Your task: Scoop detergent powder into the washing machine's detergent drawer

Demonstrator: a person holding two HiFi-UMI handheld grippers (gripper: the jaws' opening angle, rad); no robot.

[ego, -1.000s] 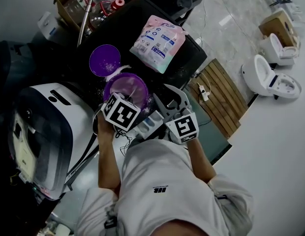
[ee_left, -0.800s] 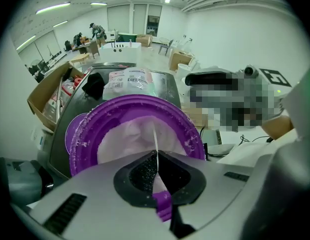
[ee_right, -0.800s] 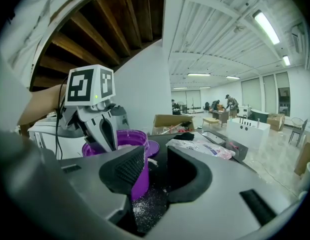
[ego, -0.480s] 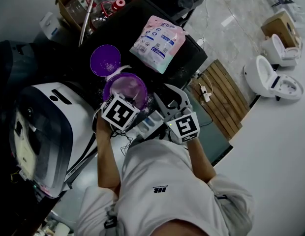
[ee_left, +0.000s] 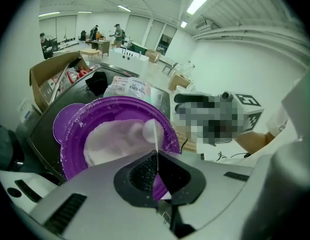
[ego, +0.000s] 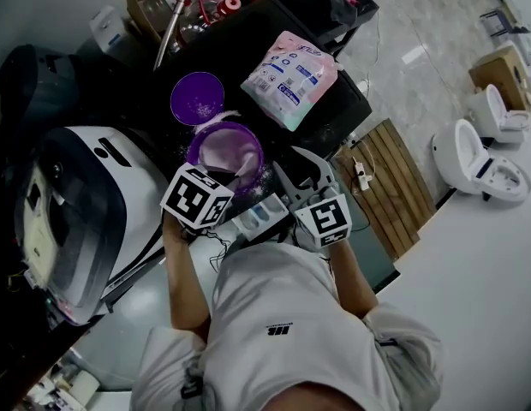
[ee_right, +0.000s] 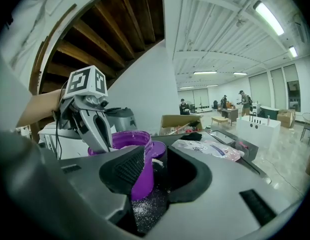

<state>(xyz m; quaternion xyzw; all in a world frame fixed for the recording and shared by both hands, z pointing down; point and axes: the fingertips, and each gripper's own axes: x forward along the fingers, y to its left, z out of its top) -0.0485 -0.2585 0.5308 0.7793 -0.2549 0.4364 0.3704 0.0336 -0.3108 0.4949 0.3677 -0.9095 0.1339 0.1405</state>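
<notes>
A purple tub (ego: 224, 150) of white detergent powder stands on the black table, just beyond the washing machine (ego: 86, 204). My left gripper (ee_left: 156, 156) is at the tub's near rim, shut on the thin handle of a white scoop (ee_left: 148, 132) whose bowl lies in the powder. In the head view the left gripper (ego: 216, 182) sits over that near rim. The detergent drawer (ego: 261, 214) is pulled out between the two grippers. My right gripper (ego: 301, 176) is held to the right of the tub (ee_right: 127, 140). Its jaws are open with nothing between them (ee_right: 155, 171).
The tub's purple lid (ego: 197, 98) lies behind it, and a pink detergent bag (ego: 291, 67) lies at the back right. A cardboard box (ego: 176, 2) of clutter stands at the table's far edge. Spilled powder dusts the table around the tub. A wooden slat board (ego: 381, 178) lies on the floor at right.
The left gripper has drawn back slightly toward the tub's near rim with the scoop in it. The right gripper has hardly moved. The head view has shifted a little.
</notes>
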